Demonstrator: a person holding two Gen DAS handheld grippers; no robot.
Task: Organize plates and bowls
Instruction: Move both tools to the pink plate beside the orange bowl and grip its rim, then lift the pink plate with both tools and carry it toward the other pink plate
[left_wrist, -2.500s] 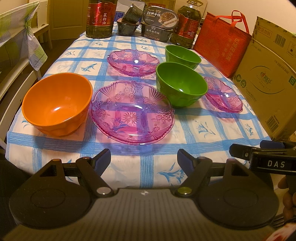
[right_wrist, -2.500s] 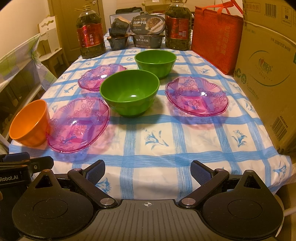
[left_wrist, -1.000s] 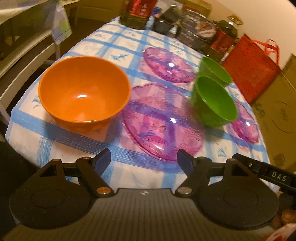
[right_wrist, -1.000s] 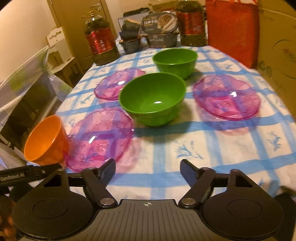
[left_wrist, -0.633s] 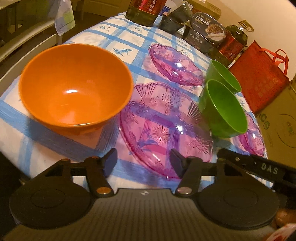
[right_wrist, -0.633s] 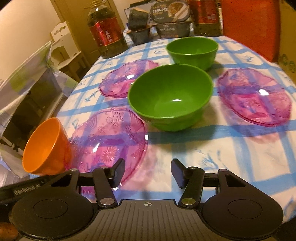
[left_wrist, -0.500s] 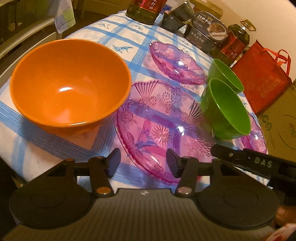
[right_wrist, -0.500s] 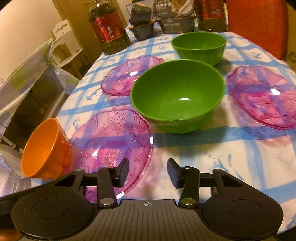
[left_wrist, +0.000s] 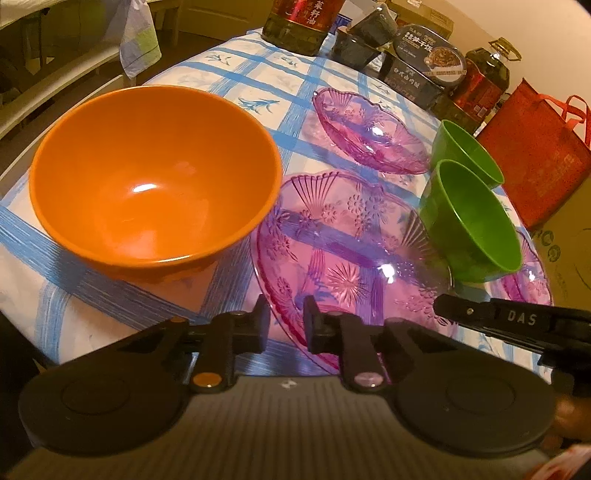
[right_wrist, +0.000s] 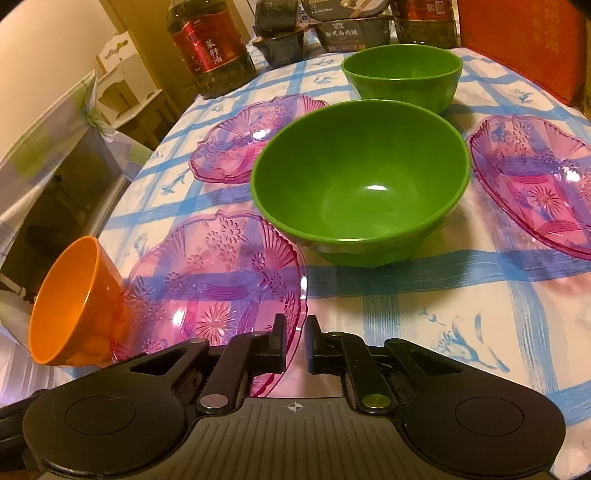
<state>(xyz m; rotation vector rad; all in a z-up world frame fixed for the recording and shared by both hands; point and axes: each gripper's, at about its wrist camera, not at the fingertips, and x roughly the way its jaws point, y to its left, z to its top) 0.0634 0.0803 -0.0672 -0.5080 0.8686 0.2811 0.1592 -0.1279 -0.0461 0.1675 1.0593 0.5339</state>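
Note:
A pink glass plate (left_wrist: 354, 254) lies at the table's near edge, next to an orange bowl (left_wrist: 147, 199). My left gripper (left_wrist: 285, 319) straddles the plate's near-left rim, jaws nearly closed, a narrow gap left. My right gripper (right_wrist: 294, 339) straddles the same plate's (right_wrist: 218, 288) near-right rim, jaws also almost closed. A large green bowl (right_wrist: 362, 181) stands behind the plate, a smaller green bowl (right_wrist: 402, 75) behind that. Two more pink plates lie at back left (right_wrist: 255, 136) and right (right_wrist: 535, 181).
Oil bottles (right_wrist: 210, 44) and food boxes (left_wrist: 424, 59) stand at the table's far end. A red bag (left_wrist: 535, 158) and a cardboard box (left_wrist: 569, 251) stand along the right side. A chair (right_wrist: 55, 155) stands left of the table. The cloth (right_wrist: 461, 295) is blue checked.
Both grippers moved forward and down onto the near pink plate's rim, and both jaws closed from wide open to a narrow gap. The dishes have not moved.

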